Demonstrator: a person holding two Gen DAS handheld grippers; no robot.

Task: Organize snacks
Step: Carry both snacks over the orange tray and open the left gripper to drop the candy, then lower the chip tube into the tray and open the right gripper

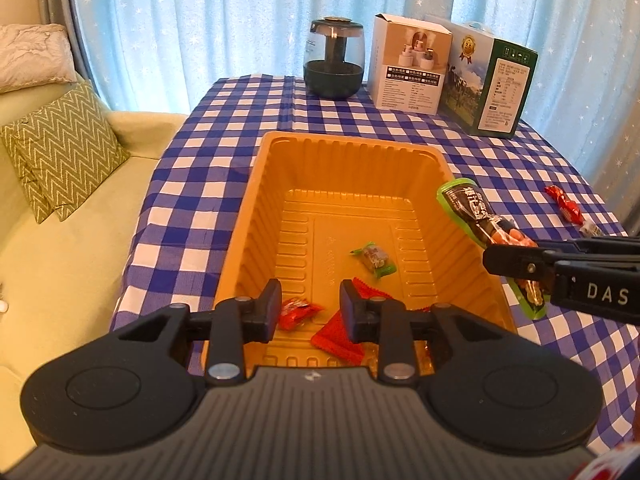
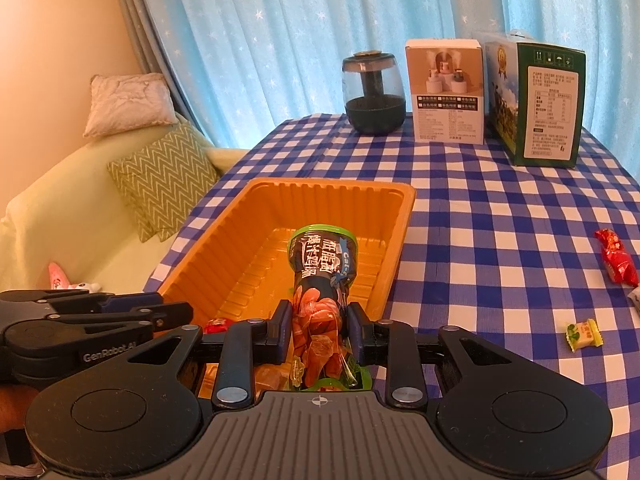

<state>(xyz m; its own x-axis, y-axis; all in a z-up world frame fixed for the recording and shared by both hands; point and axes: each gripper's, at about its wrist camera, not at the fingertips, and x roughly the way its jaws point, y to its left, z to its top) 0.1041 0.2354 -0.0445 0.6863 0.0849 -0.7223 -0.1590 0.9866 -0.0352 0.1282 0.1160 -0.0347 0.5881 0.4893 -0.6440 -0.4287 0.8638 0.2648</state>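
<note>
An orange plastic tray (image 1: 352, 144) (image 2: 332, 186) sits on the blue checked tablecloth. In it lie a green-wrapped candy (image 1: 374, 258), a red candy (image 1: 296, 312) and a red zigzag-edged packet (image 1: 336, 336). My left gripper (image 1: 310, 312) hangs open over the tray's near end, just above the red snacks, with nothing pressed between its pads. My right gripper (image 2: 319, 332) is shut on a long green-and-black snack packet (image 2: 320, 280) (image 1: 472, 216), held over the tray's right rim. On the cloth to the right lie a red candy (image 2: 616, 260) (image 1: 564, 204) and a yellow-green candy (image 2: 583, 334).
At the table's far end stand a dark glass jar (image 1: 334, 60), a white box (image 1: 408, 64) and a green box (image 1: 492, 80) before a blue curtain. A pale sofa with a zigzag cushion (image 1: 60, 152) lies to the left of the table.
</note>
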